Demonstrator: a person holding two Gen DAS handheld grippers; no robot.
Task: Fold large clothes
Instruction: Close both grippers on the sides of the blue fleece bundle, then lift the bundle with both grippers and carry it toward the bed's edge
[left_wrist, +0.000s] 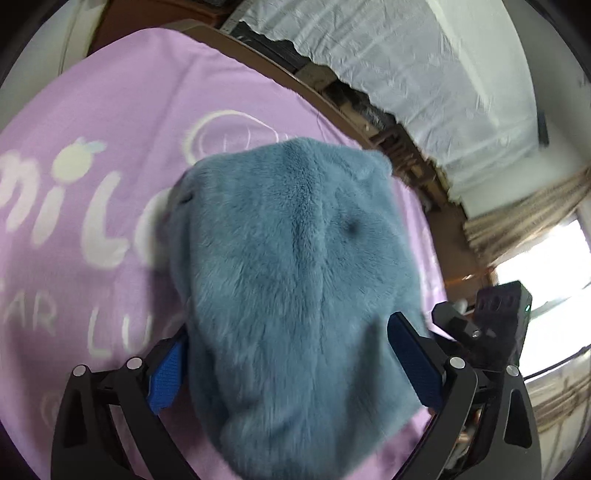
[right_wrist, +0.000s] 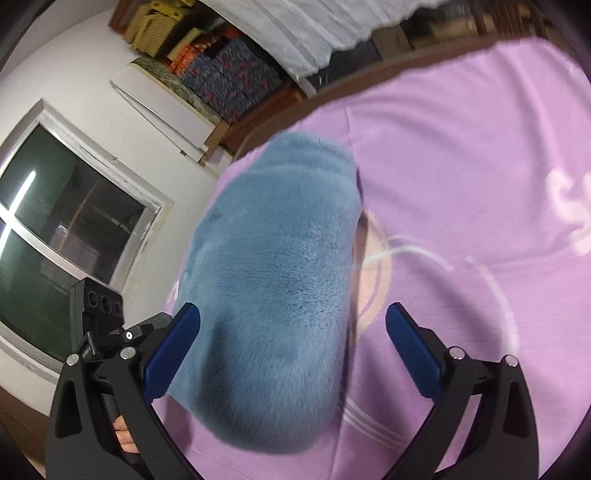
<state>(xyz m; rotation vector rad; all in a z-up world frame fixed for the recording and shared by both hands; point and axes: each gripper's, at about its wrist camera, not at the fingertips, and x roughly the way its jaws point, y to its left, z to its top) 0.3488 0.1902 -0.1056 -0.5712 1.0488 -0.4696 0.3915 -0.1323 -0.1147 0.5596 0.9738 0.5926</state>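
Both tools gape around blue fleece (left_wrist: 295, 277) on lilac sheet (left_wrist: 110, 122).

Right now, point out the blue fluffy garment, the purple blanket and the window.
blue fluffy garment (left_wrist: 295, 277), left wrist view, middle of pile.
purple blanket (right_wrist: 461, 147), right wrist view, bare stretch.
window (right_wrist: 62, 221), right wrist view, dark pane.

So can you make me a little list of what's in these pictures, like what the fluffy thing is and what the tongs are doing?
garment: fluffy blue fleece garment, bunched up
lies on: lilac blanket with white letters
left tongs: open, blue pads either side of the fleece
right tongs: open, fleece lies between the pads, nearer one of them
grip: neither is squeezing the fleece
background: dark window, white cloth
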